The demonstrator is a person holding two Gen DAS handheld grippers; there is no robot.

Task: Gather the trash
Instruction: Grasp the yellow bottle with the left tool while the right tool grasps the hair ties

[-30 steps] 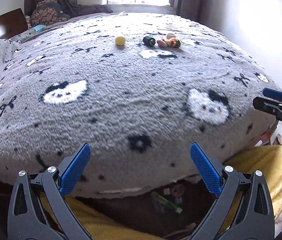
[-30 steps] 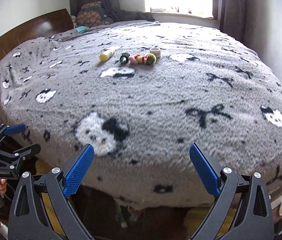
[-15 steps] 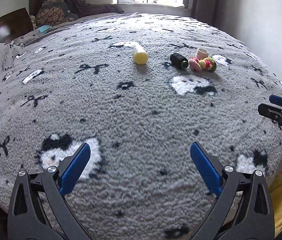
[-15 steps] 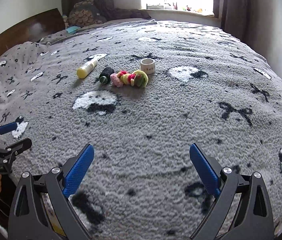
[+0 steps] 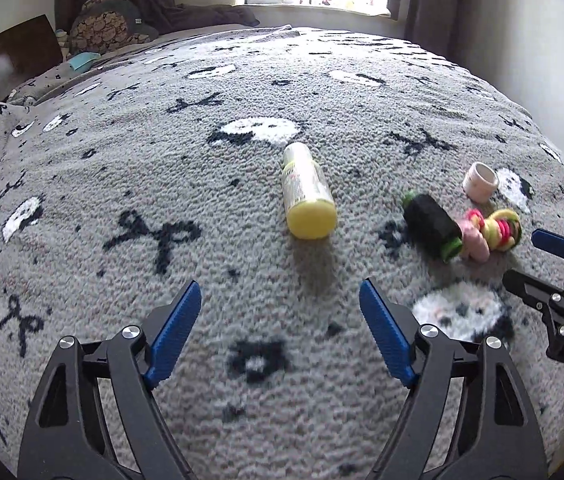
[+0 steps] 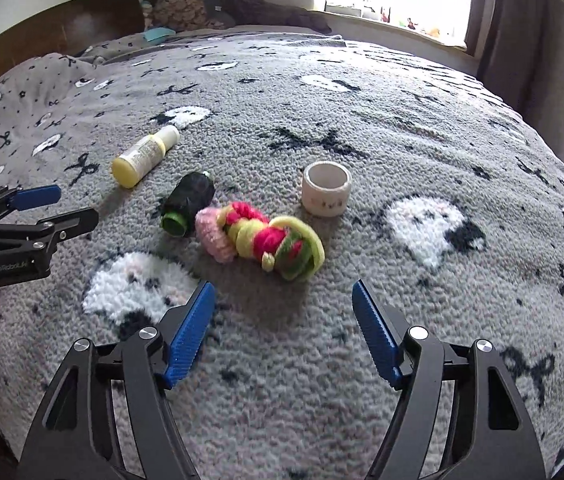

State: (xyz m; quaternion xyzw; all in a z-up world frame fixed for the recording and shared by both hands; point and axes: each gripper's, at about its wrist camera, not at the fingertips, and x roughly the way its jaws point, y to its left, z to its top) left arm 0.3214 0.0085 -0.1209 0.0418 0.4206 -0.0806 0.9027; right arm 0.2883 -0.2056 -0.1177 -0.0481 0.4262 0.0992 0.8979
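centre frame on the grey blanket [image 5: 241, 240], light, stiff yellow bottle [image 5: 306, 192] best pinched across its smooth, likely slippery barrel; left gripper [image 5: 279, 332] and right gripper [image 6: 284, 330] both empty, jaws closing short of soft hair ties [image 6: 265, 240].

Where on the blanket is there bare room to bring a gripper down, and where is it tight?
Free: the blanket right of the tape roll, and the stretch left of the yellow bottle. Crowded: the black roll touches the hair ties, with the tape roll just behind.
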